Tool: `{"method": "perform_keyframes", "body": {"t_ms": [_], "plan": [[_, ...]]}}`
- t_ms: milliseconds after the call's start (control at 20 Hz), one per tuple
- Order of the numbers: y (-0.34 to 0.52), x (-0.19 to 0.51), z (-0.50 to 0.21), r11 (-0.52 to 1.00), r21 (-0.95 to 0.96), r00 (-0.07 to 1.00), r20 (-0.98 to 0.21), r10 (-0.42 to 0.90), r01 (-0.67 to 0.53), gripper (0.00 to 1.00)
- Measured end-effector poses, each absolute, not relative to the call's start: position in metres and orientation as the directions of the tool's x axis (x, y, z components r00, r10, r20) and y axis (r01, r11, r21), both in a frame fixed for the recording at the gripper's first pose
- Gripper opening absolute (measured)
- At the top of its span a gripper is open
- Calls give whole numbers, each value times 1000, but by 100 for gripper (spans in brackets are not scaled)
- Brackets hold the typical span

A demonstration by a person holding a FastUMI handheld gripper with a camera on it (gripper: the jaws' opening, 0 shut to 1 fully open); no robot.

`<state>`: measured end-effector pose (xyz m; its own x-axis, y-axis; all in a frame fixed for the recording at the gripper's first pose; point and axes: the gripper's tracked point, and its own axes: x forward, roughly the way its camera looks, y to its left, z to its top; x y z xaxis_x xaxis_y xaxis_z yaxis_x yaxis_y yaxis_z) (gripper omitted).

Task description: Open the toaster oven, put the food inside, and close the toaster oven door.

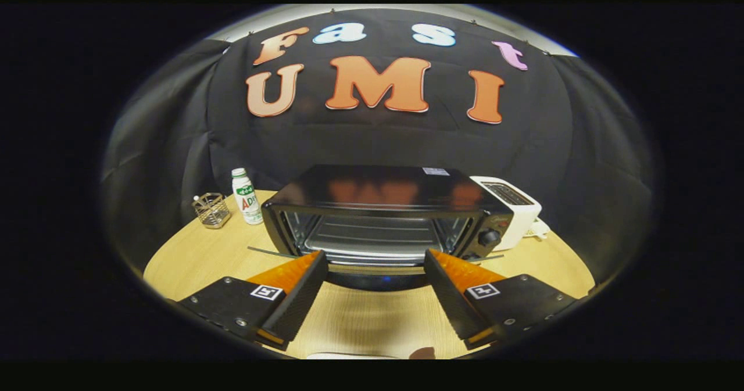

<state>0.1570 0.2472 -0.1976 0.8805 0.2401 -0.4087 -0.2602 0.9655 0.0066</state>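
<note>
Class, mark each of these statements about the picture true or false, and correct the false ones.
1. The oven door is shut. False: it is folded down, and the racks inside show.
2. The tool is open. True: its fingers are spread, with nothing between them.
3. A bottle stands beside the oven. True.
4. The wire basket sits on top of the oven. False: it stands on the table, next to the bottle.
5. A white toaster stands at the oven's knob side. True.
</note>
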Motion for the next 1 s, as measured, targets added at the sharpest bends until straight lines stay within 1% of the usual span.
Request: {"method": "perform_keyframes", "body": {"t_ms": [50,100,150,550,900,1000], "plan": [[246,149,-199,966,28,889,-385,249,-258,99],[244,145,-208,963,13,884,-394,253,-270,98],[242,139,-208,963,5,894,-369,253,-271,98],[231,110,-243,964,-18,901,-359,242,-266,99],[225,88,-283,963,-28,883,-405,236,-269,98],[223,84,-297,962,-29,868,-439,231,-271,99]]}}
